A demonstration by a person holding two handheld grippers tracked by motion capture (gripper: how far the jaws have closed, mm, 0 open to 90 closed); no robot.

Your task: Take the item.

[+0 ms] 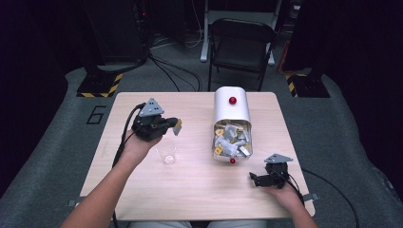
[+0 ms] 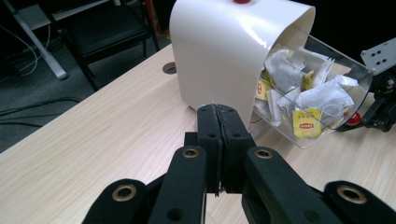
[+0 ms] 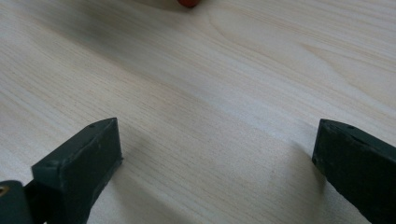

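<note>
Where jaws meet — teabag [image 1: 177, 127], left gripper [image 1: 172, 124].

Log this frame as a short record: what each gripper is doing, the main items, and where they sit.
left gripper: jaws shut on a small tea bag tag, above the cup
right gripper: jaws open, holding nothing, low over the table
dispenser: white curved-cover tea bag dispenser, clear tray full of tea bags
cup: clear plastic cup, upright, looks empty
surface: light wooden table

Left tool [image 1: 177, 126] is raised with jaws clamped tight; right tool [image 1: 255, 179] sits low, jaws wide apart.
</note>
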